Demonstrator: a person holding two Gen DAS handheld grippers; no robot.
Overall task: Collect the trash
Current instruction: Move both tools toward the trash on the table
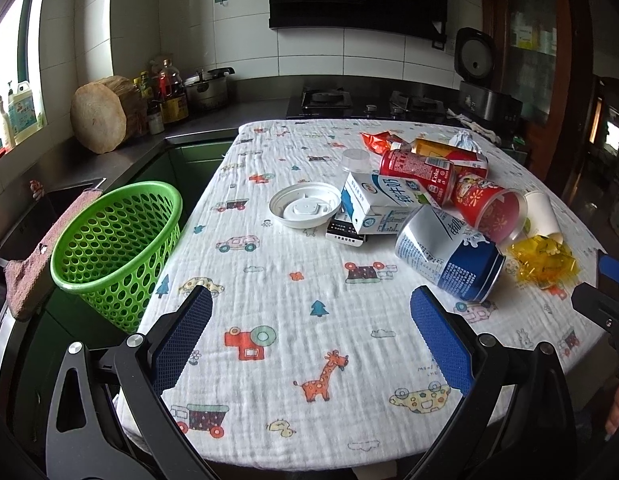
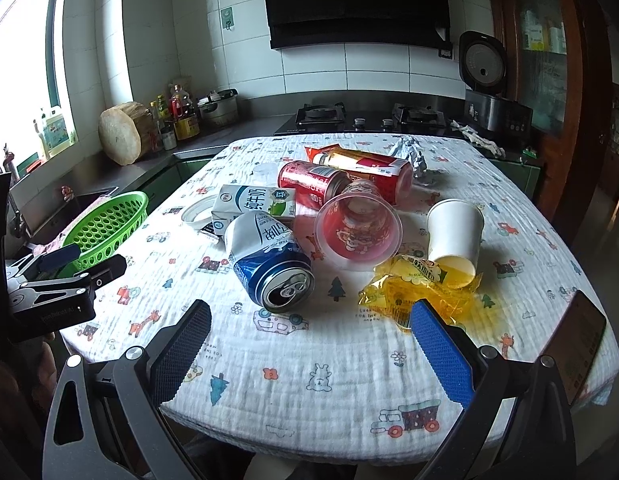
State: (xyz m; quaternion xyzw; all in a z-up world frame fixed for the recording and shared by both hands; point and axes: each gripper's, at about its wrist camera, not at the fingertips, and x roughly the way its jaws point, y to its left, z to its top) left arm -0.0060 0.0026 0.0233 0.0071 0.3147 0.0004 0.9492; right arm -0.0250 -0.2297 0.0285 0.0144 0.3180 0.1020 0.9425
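Ahead of the jaws, white-tiled walls [image 1: 373, 52] rise behind a grey steel L-shaped counter [image 1: 249, 110] carrying a black two-burner gas hob [image 2: 369, 118]. A black range hood [image 2: 357, 0] hangs above. Daylight floods through the window [image 2: 21, 52] far left. A dark wooden glass-fronted cabinet [image 2: 545, 40] stands far right.

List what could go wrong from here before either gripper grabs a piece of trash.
1. The green basket stands off the table's left edge, beside it; anything dropped short may land on the floor.
2. The blue-and-white can lies on its side, dented, and leans into the pile; pulling it may roll the red plastic cup.
3. The yellow wrapper is tucked into the mouth of the tipped paper cup; gripping one may drag the other.
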